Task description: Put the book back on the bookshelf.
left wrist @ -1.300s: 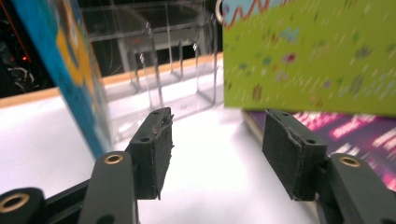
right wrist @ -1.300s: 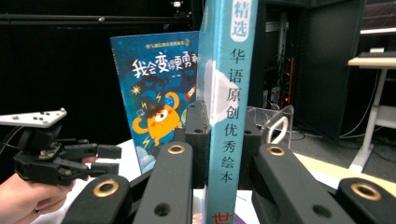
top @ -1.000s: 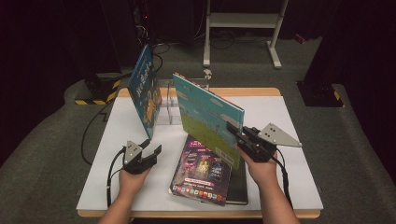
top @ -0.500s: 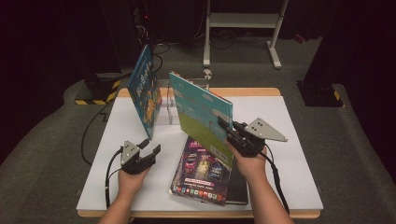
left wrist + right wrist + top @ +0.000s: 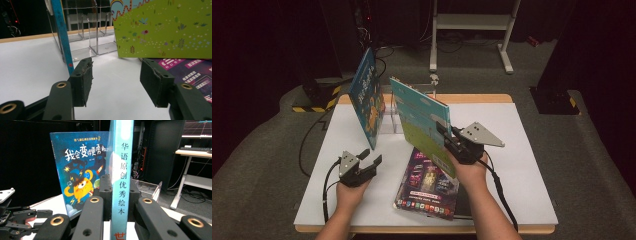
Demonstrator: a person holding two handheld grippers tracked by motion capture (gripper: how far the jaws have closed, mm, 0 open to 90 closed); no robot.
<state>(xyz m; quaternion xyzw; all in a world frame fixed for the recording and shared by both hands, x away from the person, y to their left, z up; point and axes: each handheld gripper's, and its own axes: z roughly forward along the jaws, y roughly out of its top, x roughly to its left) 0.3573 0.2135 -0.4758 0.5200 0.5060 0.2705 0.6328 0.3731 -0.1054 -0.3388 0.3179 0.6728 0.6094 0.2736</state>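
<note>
My right gripper [image 5: 445, 131] is shut on the spine edge of a thin teal and green picture book [image 5: 419, 117]. The book hangs upright and tilted above the table, just in front of the wire book rack [image 5: 390, 121]. In the right gripper view the jaws clamp its teal spine [image 5: 121, 170]. A blue picture book [image 5: 368, 100] stands leaning in the rack's left slot. My left gripper [image 5: 370, 157] rests on the table at the front left, open, nothing between its pads [image 5: 82, 82]. The green book [image 5: 165, 30] hangs ahead of it to the right.
A purple-covered book [image 5: 427, 185] lies flat on a darker book at the table's front centre. The white table [image 5: 517, 150] has bare room on its right and far left. Cables trail from both grippers. A white stand and dark equipment lie beyond the table.
My right gripper has carried the green book to the left and a little toward the rack. The left gripper has stayed where it was, still open.
</note>
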